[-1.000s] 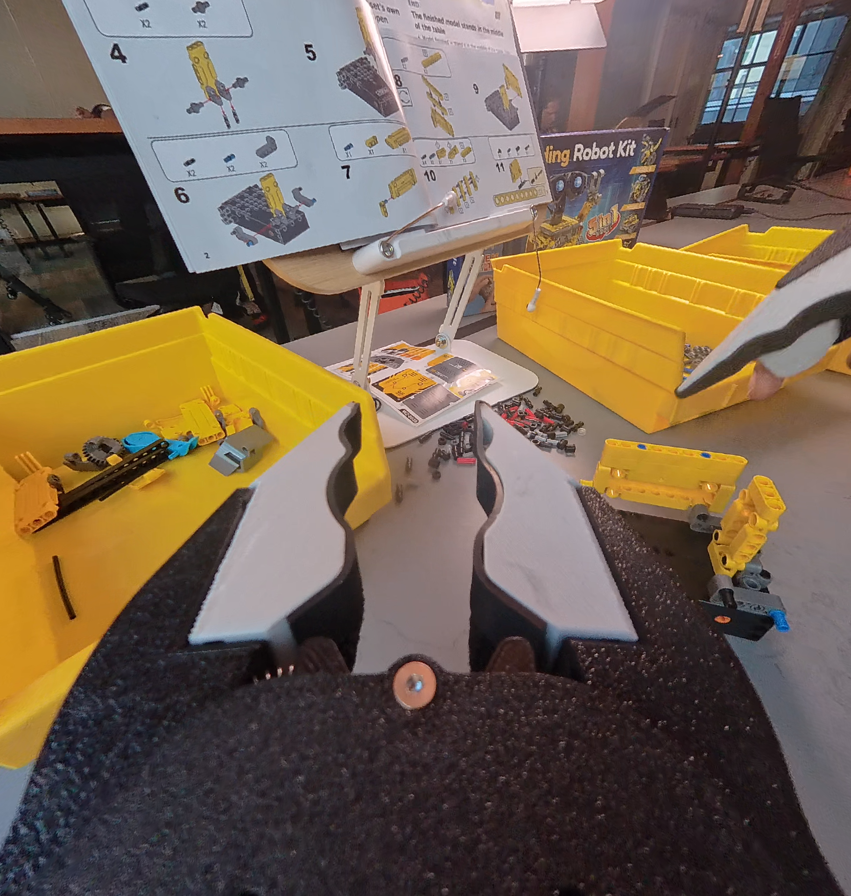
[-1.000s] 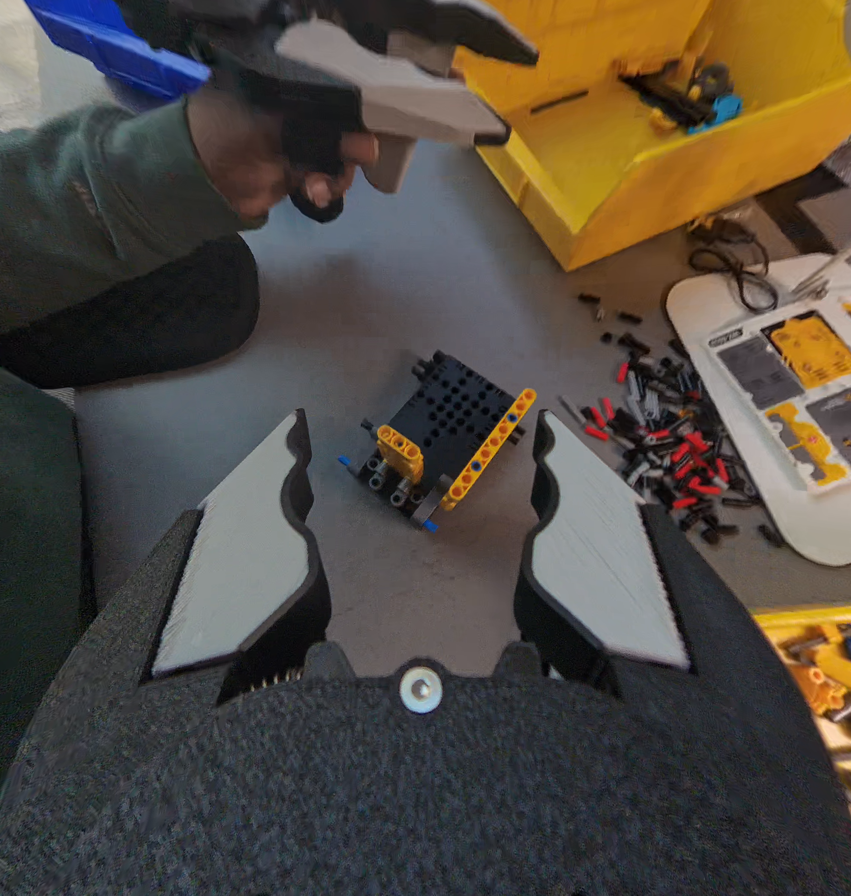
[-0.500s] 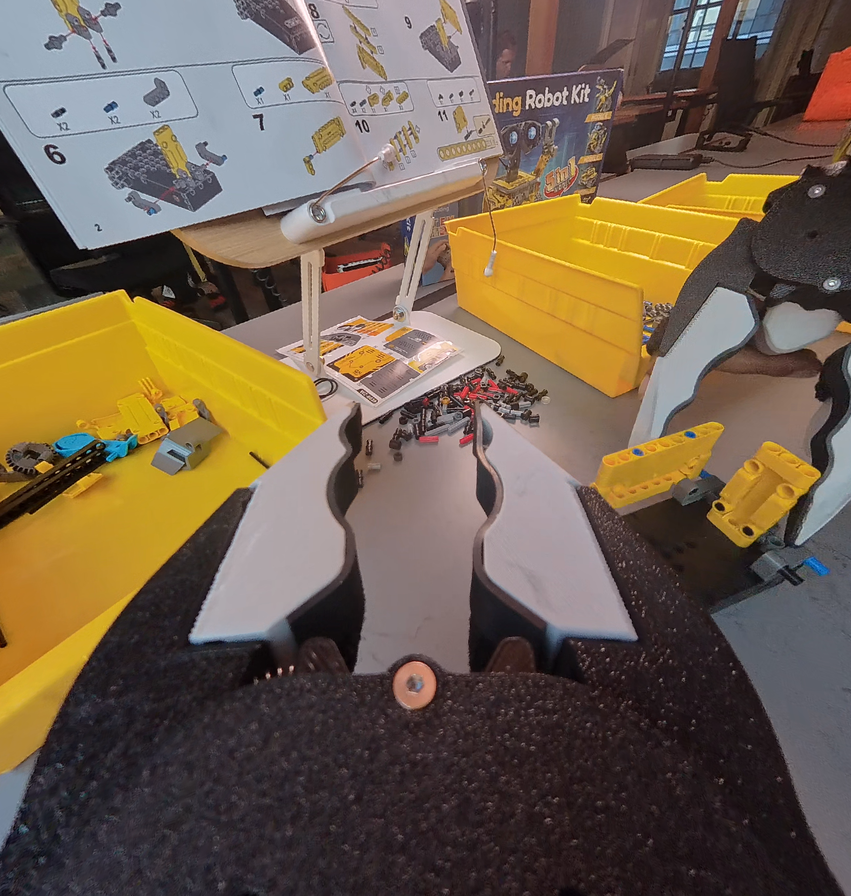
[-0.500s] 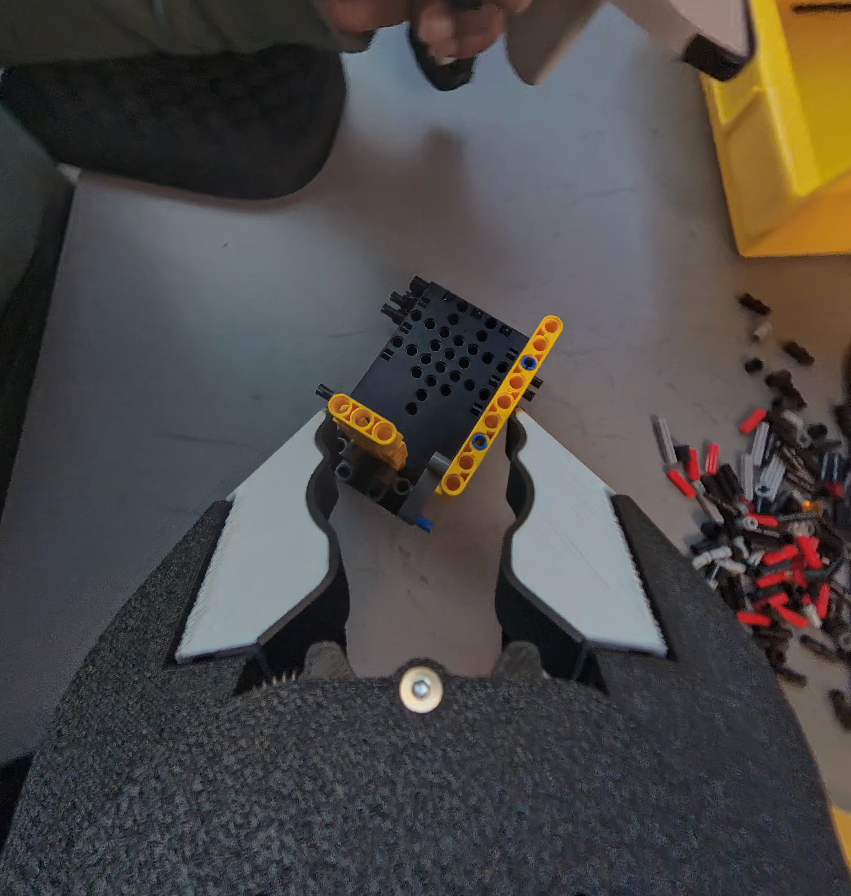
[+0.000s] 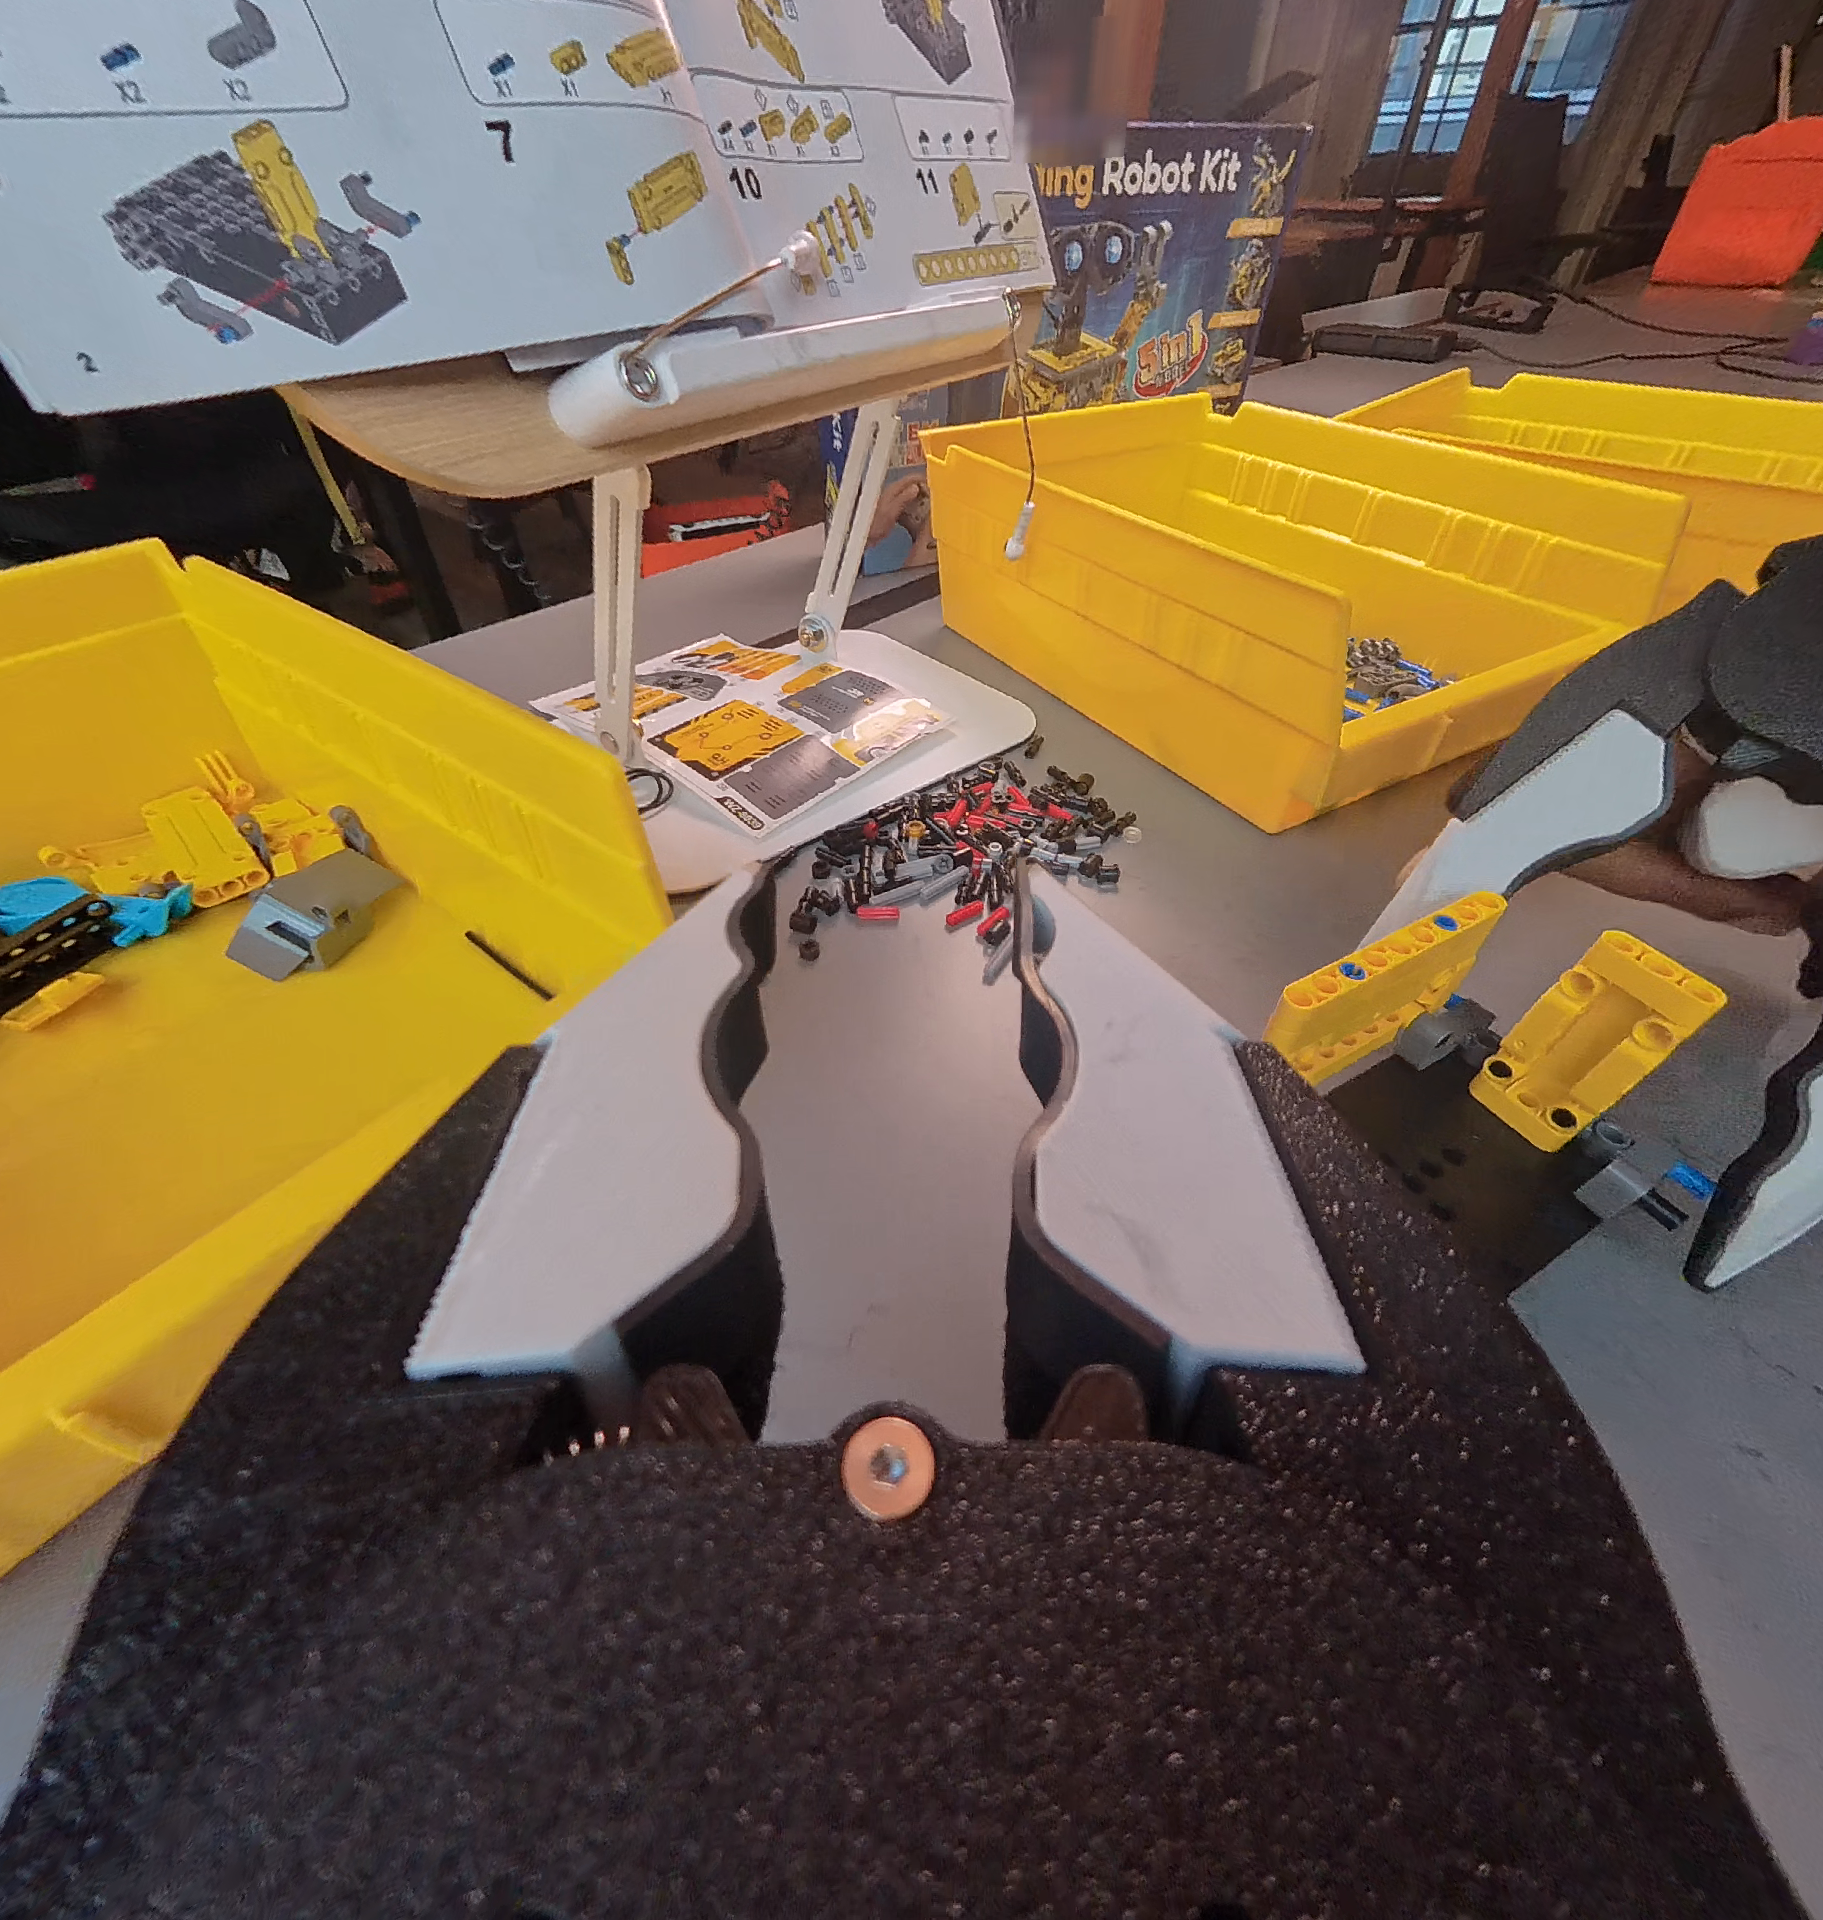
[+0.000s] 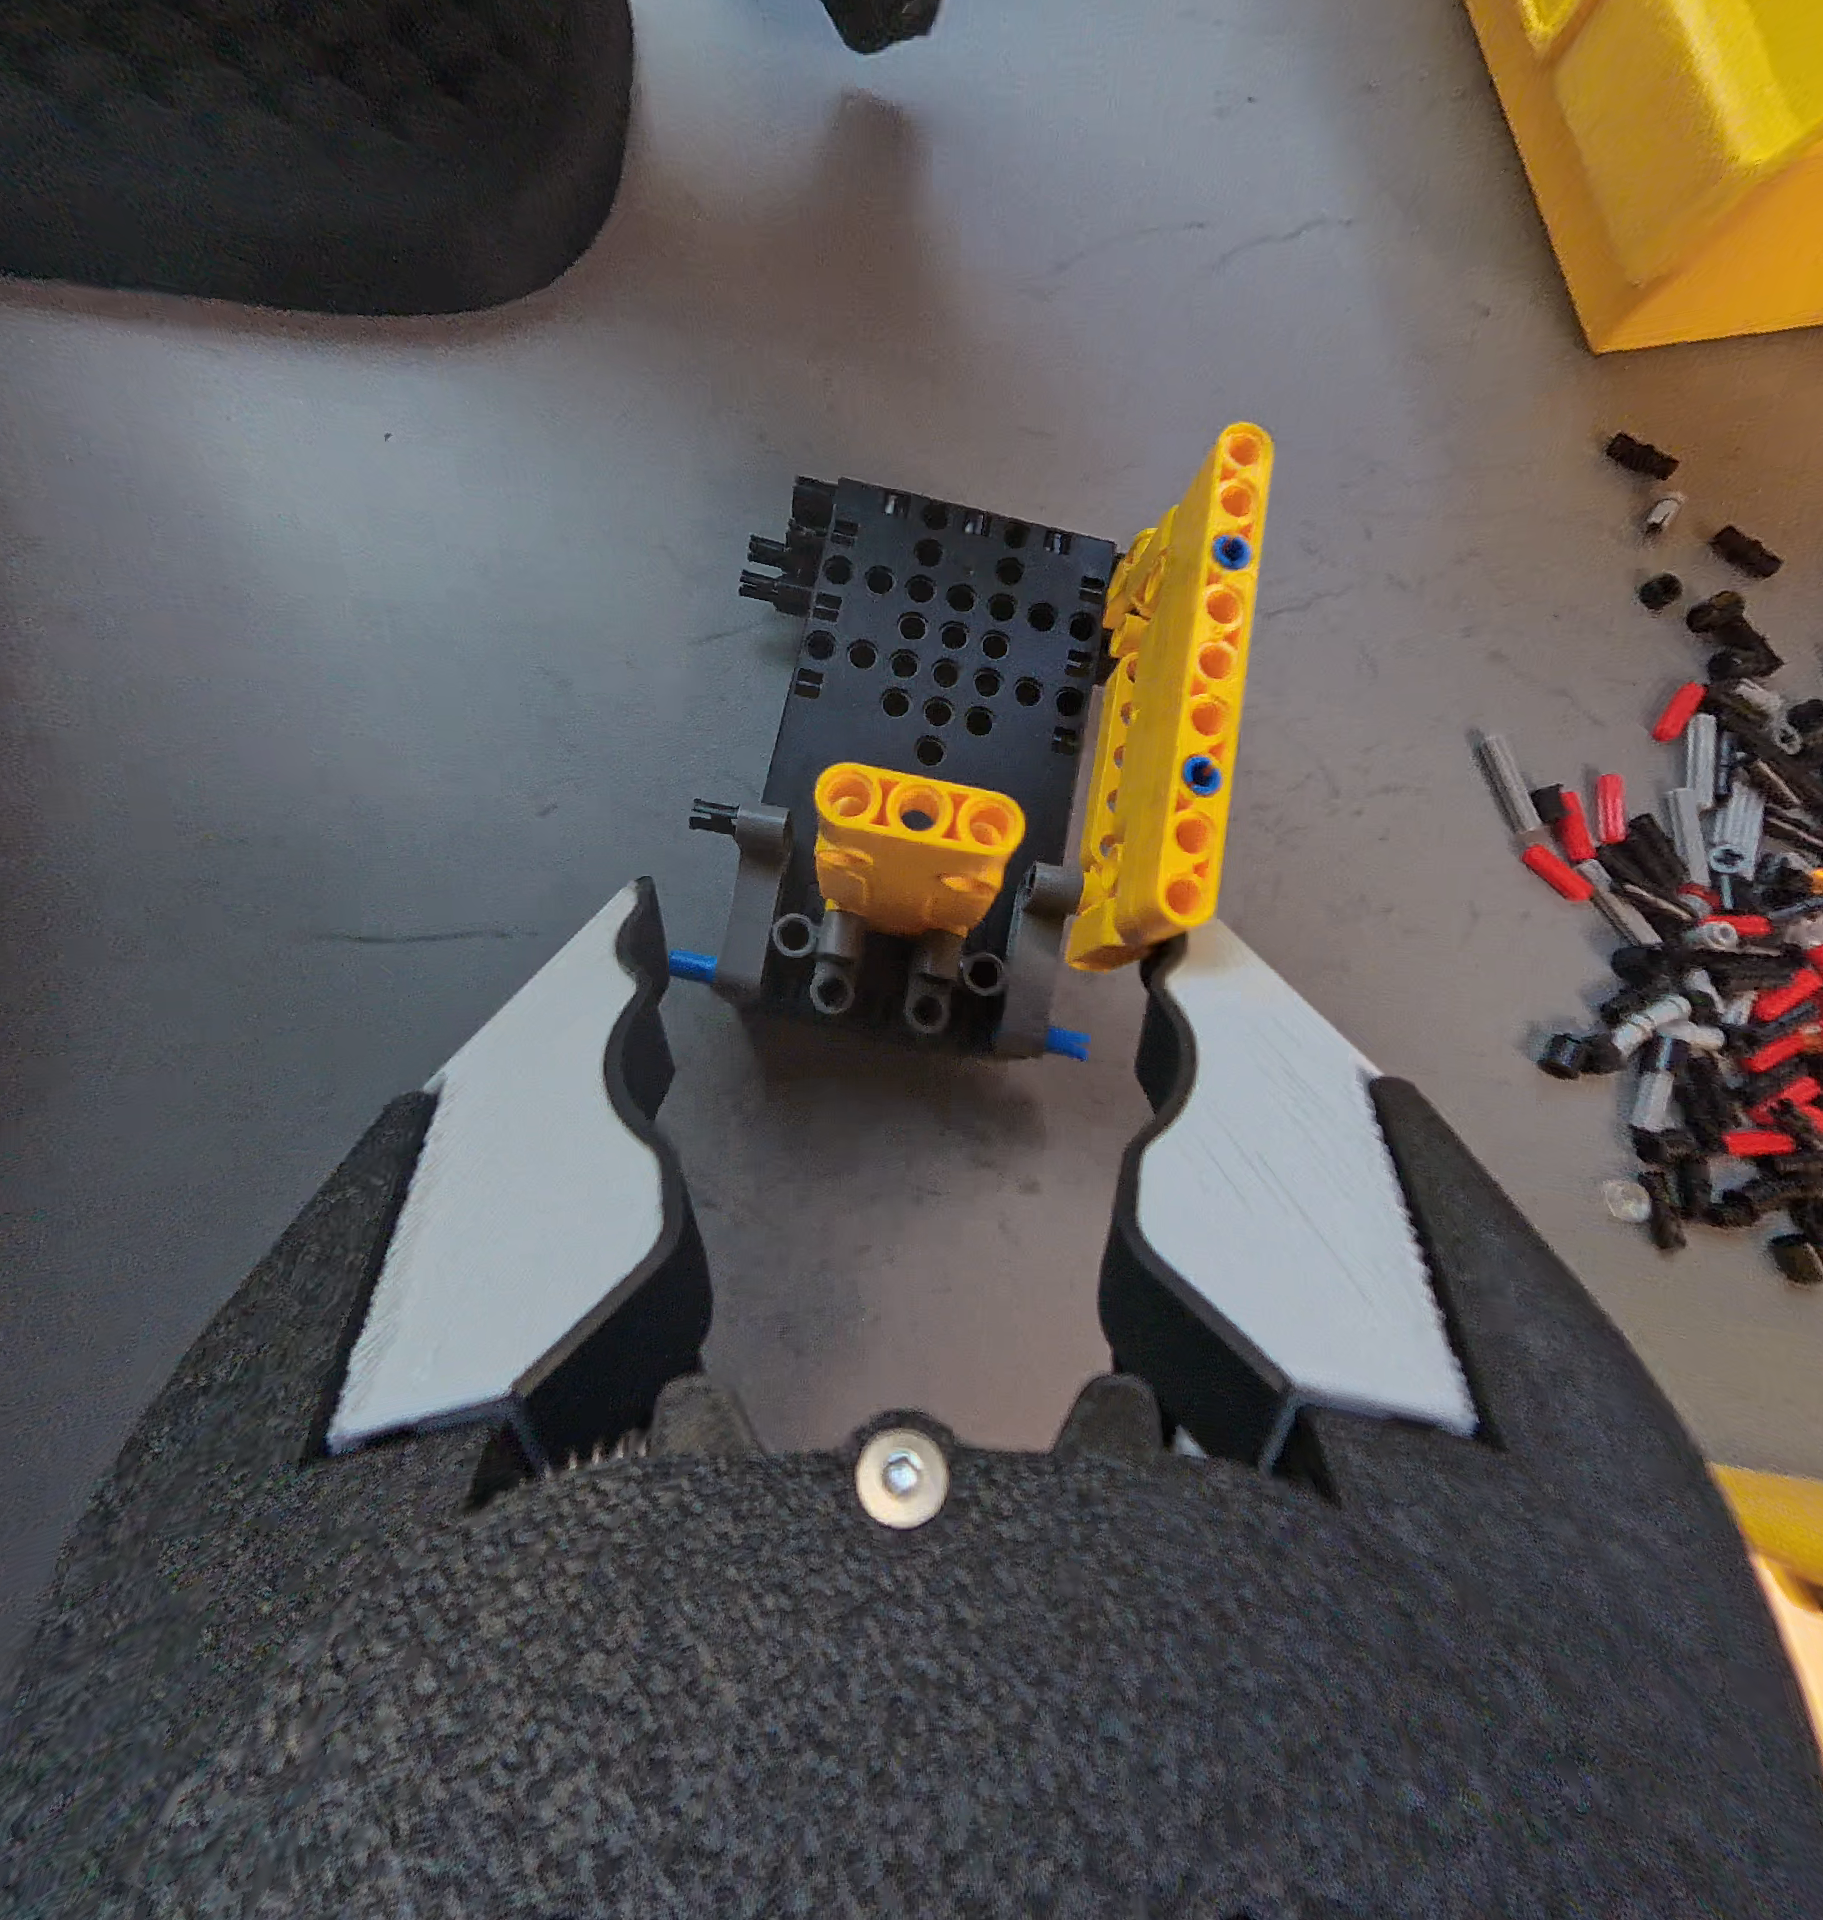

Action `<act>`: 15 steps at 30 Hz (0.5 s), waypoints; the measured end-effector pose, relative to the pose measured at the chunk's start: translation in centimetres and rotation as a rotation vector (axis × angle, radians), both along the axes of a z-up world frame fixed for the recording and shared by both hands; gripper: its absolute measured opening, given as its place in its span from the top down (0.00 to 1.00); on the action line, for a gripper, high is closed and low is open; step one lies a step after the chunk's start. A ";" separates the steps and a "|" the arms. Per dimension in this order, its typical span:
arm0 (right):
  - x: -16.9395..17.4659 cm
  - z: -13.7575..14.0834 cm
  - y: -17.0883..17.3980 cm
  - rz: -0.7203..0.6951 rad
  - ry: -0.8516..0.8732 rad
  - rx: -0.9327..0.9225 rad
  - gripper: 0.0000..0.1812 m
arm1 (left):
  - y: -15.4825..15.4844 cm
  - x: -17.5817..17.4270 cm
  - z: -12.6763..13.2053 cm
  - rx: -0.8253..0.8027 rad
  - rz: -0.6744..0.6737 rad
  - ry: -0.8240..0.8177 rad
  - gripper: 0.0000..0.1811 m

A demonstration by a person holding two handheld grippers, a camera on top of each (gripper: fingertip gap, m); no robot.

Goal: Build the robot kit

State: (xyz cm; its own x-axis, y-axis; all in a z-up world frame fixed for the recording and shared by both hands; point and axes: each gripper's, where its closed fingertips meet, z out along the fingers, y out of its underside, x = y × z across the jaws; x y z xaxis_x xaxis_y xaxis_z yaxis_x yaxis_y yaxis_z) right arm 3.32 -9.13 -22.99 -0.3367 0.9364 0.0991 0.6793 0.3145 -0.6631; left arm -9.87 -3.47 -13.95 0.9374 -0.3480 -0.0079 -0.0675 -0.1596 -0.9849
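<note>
A small brick model lies on the grey table: a black holed plate [image 6: 948, 644], a long yellow beam [image 6: 1187, 707] standing along its right side, and a yellow block [image 6: 917, 842] at its near end. My right gripper [image 6: 902, 935] is open, and its fingers straddle the model's near end. The right fingertip is at the beam's end. The model [image 5: 1458, 1091] and right gripper [image 5: 1561, 1091] also show in the left wrist view. My left gripper [image 5: 891, 914] is open and empty, low over the table, pointing at a pile of small red, black and grey pins [image 5: 969, 842].
A yellow bin [image 5: 367, 727] with loose parts stands at the left. More yellow bins [image 5: 1198, 603] stand at the back right. An instruction booklet [image 5: 471, 187] rests on a white stand [image 5: 990, 717] behind the pins. A dark sleeve [image 6: 263, 135] lies beyond the model. The yellow block [image 6: 917, 842] is closer to my right gripper, around 5 centimetres from its tips; the left tips are 12 centimetres off.
My right gripper has come down to the model, and its fingers now flank its near end. My left gripper has moved forward, closer to the pin pile.
</note>
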 end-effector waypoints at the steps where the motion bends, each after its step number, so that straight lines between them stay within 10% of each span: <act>1: -0.3 -0.1 -0.4 0.033 0.021 -0.007 0.50 | 0.1 0.3 -0.3 -0.008 -0.009 0.006 0.75; 8: -1.1 -0.2 -0.9 0.342 -0.027 -0.026 0.50 | 0.0 1.0 -1.0 -0.019 -0.024 0.066 0.75; 15: -2.8 0.4 -0.7 0.329 0.056 -0.048 0.47 | -0.1 1.1 -1.3 -0.012 -0.027 0.083 0.76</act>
State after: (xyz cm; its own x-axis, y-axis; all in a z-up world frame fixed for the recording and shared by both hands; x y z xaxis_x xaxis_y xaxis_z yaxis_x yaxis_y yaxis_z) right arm 0.49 -9.85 -22.63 -0.6168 0.7825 0.0848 0.5083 0.4783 -0.7161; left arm -8.77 -3.56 -15.25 0.9240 -0.3737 -0.0809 -0.1534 -0.1687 -0.9737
